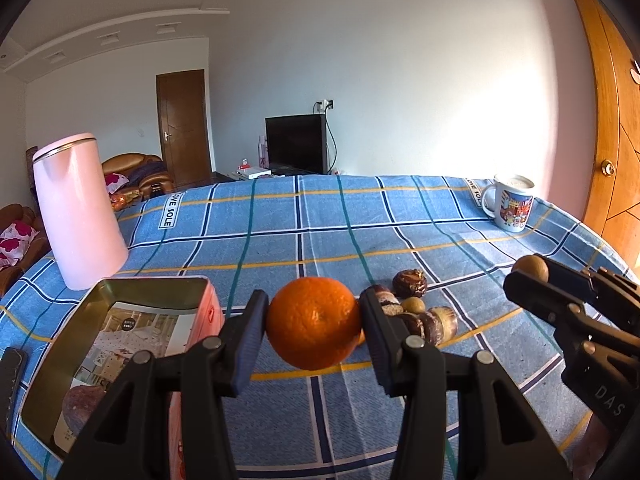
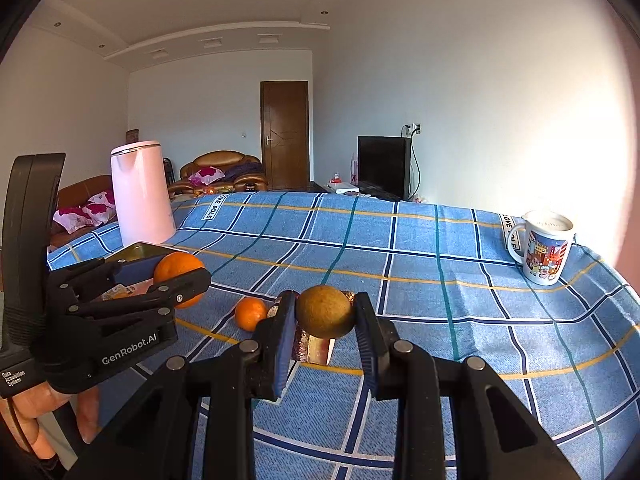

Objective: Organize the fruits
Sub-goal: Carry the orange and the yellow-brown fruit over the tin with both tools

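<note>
My left gripper (image 1: 314,320) is shut on an orange (image 1: 313,322) and holds it above the blue checked cloth, just right of an open metal tin (image 1: 120,332). The tin holds a brown round fruit (image 1: 82,406). My right gripper (image 2: 325,314) is shut on a small tan-brown round fruit (image 2: 325,311) and holds it above the cloth. In the left wrist view the right gripper (image 1: 528,272) is at the right with that fruit (image 1: 530,269). In the right wrist view the left gripper (image 2: 176,278) with its orange (image 2: 179,276) is at the left. A small orange (image 2: 250,313) and several dark brown fruits (image 1: 410,284) lie on the cloth.
A pink kettle (image 1: 78,216) stands at the table's back left, behind the tin. A printed mug (image 1: 512,206) stands at the back right corner. The blue checked cloth (image 1: 320,232) covers the table. A wooden door (image 1: 608,120) is at the right.
</note>
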